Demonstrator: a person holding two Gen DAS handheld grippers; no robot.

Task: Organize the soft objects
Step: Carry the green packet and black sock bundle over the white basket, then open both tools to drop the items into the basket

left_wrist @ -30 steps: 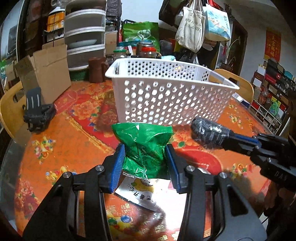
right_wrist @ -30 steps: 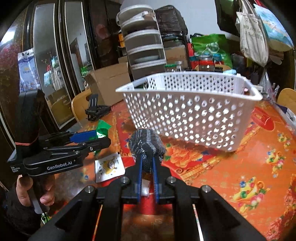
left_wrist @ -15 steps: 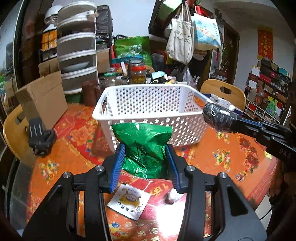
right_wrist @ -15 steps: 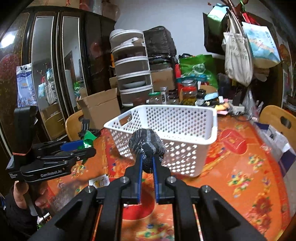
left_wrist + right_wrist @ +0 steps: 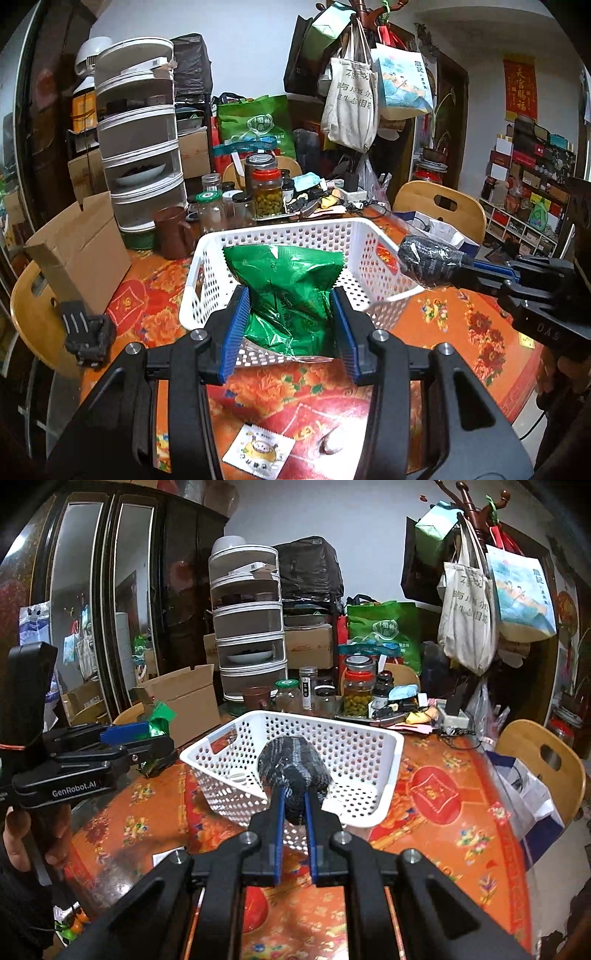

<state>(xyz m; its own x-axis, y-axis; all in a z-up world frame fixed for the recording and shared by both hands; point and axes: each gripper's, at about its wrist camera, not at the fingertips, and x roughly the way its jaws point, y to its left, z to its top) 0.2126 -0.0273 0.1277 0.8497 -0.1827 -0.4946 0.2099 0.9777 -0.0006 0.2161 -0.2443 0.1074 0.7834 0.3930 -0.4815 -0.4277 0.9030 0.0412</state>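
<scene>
My left gripper (image 5: 291,314) is shut on a green foil snack bag (image 5: 288,280) and holds it above the near rim of the white perforated basket (image 5: 280,230). My right gripper (image 5: 293,797) is shut on a dark grey knitted roll (image 5: 291,764) and holds it over the basket's (image 5: 391,771) near edge. In the left wrist view the roll (image 5: 428,260) hangs at the basket's right rim. The left gripper (image 5: 147,738) with the green bag (image 5: 159,718) shows at the left of the right wrist view.
A white sachet with a cartoon print (image 5: 258,448) lies on the red floral tablecloth (image 5: 454,325) near me. Jars (image 5: 266,188), a brown mug (image 5: 173,236), a stacked food cover (image 5: 140,147) and a cardboard box (image 5: 81,243) crowd the far side. Wooden chairs (image 5: 439,206) stand around.
Both grippers rose and moved forward toward the basket. The green bag and the dark roll now hang over the basket's rim instead of in front of its wall.
</scene>
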